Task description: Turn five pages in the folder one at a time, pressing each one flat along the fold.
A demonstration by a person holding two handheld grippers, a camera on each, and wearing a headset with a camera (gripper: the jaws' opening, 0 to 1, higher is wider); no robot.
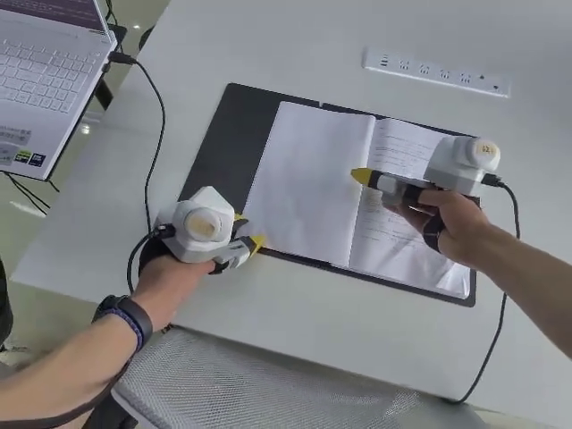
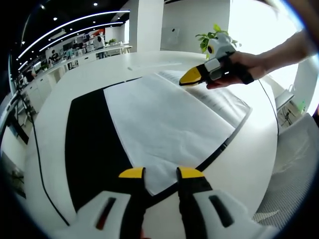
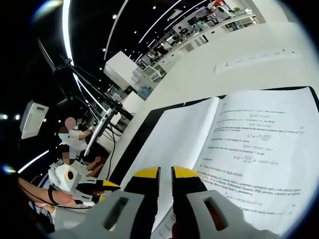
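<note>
My left gripper [image 1: 253, 242] is at the folder's [image 1: 228, 134] 7 o'clock corner, jaws a bit apart. My right gripper [image 1: 359, 176] is at the fold, jaws together. Bare bench [image 1: 295, 45] all round, laptop [image 1: 45, 63] at 10 o'clock.

The black folder [image 1: 228, 134] lies open and flat on the white tabletop [image 1: 295, 54], close to the near edge and skewed at a slant to it. Its bare black inside shows on the left. A blank white left page [image 1: 304, 179] lies flat across the middle. The right page [image 1: 407, 147], printed with text and equations, lies beside it. The two meet at the fold [image 1: 354, 228], which runs from far to near.
</note>
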